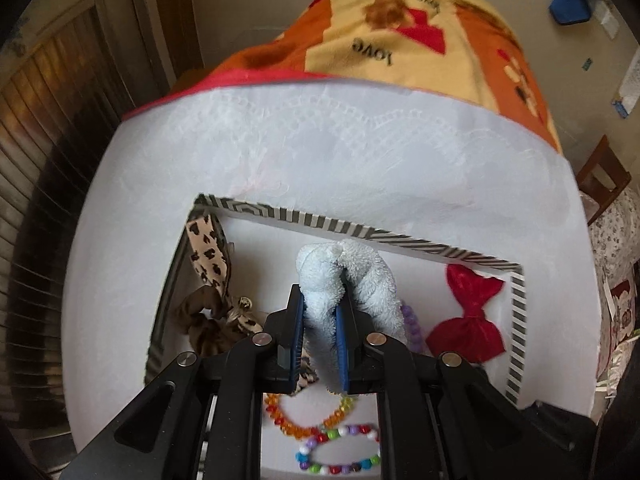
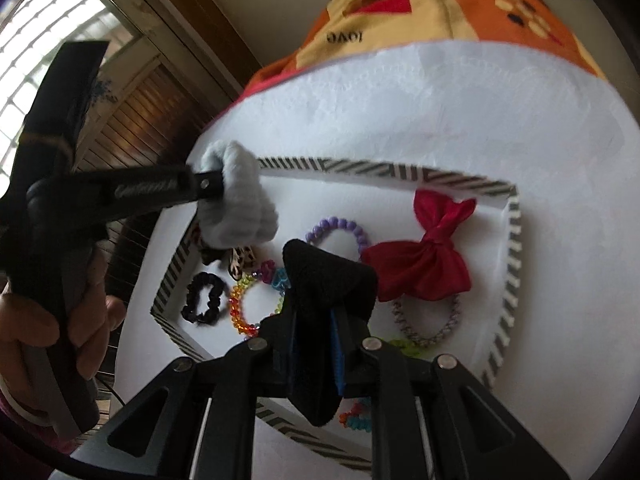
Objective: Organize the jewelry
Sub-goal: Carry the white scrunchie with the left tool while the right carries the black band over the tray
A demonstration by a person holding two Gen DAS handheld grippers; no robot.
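My left gripper (image 1: 320, 300) is shut on a fluffy light-blue scrunchie (image 1: 348, 276) and holds it above the striped-rim tray (image 1: 400, 238). In the right wrist view the left gripper (image 2: 216, 186) shows at left, still gripping the blue scrunchie (image 2: 244, 208) over the tray's (image 2: 360, 166) far-left corner. My right gripper (image 2: 316, 312) is shut on a black scrunchie (image 2: 324, 276), held above the tray's middle.
In the tray lie a red bow (image 2: 424, 256), a purple bead bracelet (image 2: 340, 228), a rainbow bead bracelet (image 2: 240, 308), a small black scrunchie (image 2: 202, 298), a spiral hair tie (image 2: 428, 328) and a leopard-print bow (image 1: 208, 252). The tray stands on a white cloth (image 1: 340, 152). A patterned blanket (image 1: 400, 32) lies beyond.
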